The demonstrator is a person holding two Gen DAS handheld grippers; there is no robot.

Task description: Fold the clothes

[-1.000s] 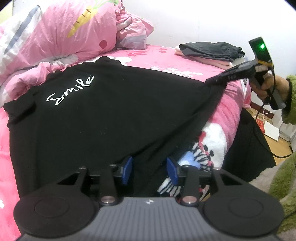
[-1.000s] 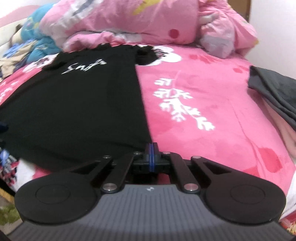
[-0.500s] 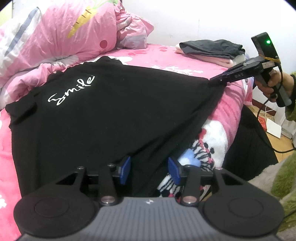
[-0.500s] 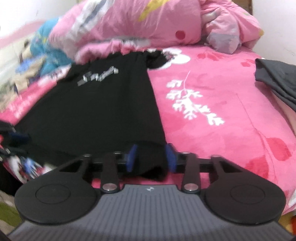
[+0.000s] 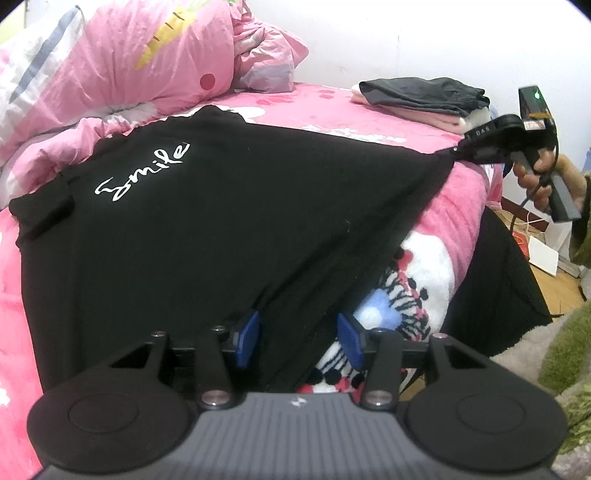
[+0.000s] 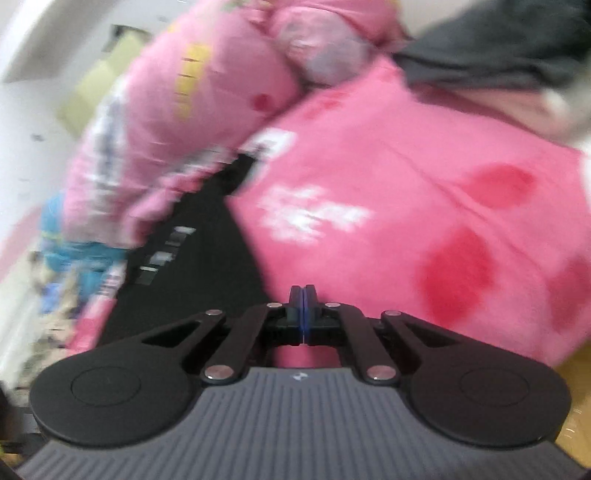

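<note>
Two blue pads of the left gripper [image 5: 298, 339] stand apart around the hem of a black T-shirt [image 5: 221, 229] lettered "Smile", spread flat on a pink bed [image 5: 458, 206]. Farther off, the right gripper [image 5: 455, 149], fingers pressed together, pinches its far corner.

A bed [image 5: 332, 107] under a pink fleece blanket [image 6: 424, 192] printed with white and red shapes fills the room; a bunched pink quilt [image 5: 147, 59] with a carrot motif lies at its head; a plain white wall [image 5: 388, 33] stands behind; wooden floor [image 5: 557, 291] shows past the bed's edge; even indoor light.
</note>
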